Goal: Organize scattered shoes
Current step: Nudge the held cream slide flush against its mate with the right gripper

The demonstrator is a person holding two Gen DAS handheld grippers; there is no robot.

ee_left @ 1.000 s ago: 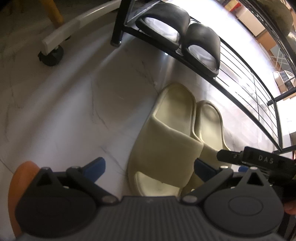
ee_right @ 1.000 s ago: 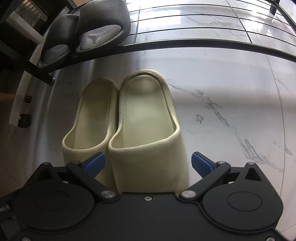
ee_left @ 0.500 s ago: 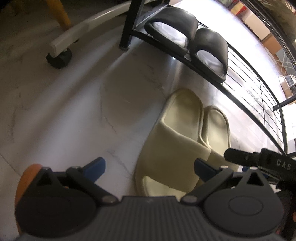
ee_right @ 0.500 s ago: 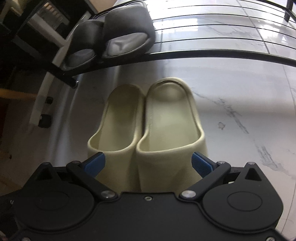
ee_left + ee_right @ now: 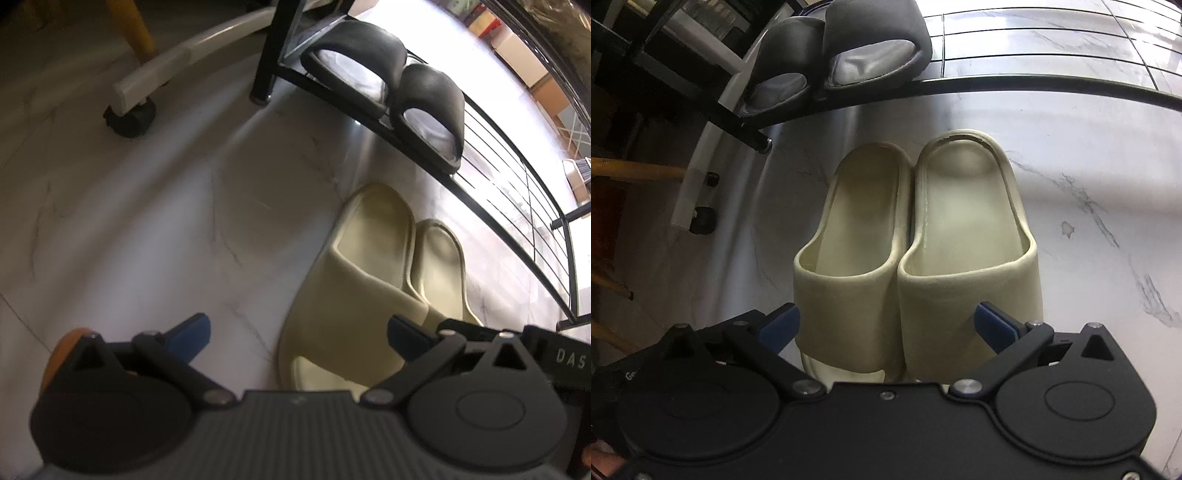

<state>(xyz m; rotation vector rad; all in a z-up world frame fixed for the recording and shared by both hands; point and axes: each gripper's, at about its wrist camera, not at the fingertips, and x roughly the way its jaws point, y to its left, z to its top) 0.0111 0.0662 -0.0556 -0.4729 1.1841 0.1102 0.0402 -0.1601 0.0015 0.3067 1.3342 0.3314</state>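
Two cream slides stand side by side on the marble floor under the rack's bottom shelf: the left one (image 5: pixel 849 251) and the right one (image 5: pixel 971 243). They also show in the left wrist view (image 5: pixel 354 291). A pair of black slides (image 5: pixel 388 96) sits on the black shoe rack (image 5: pixel 491 229), also seen in the right wrist view (image 5: pixel 846 59). My left gripper (image 5: pixel 299 332) is open and empty, above the toe of the left cream slide. My right gripper (image 5: pixel 886 325) is open and empty, just behind the toes of both cream slides.
A white bar on a black caster (image 5: pixel 129 118) lies at the far left, with a yellow wooden leg (image 5: pixel 133 33) behind it. The rack's black leg (image 5: pixel 266 74) stands on the floor. Marble floor (image 5: pixel 1089 184) spreads to the right.
Both grippers have drawn back from the cream slides, which now lie farther off in both views. The slides have stayed put. Both grippers stay open.
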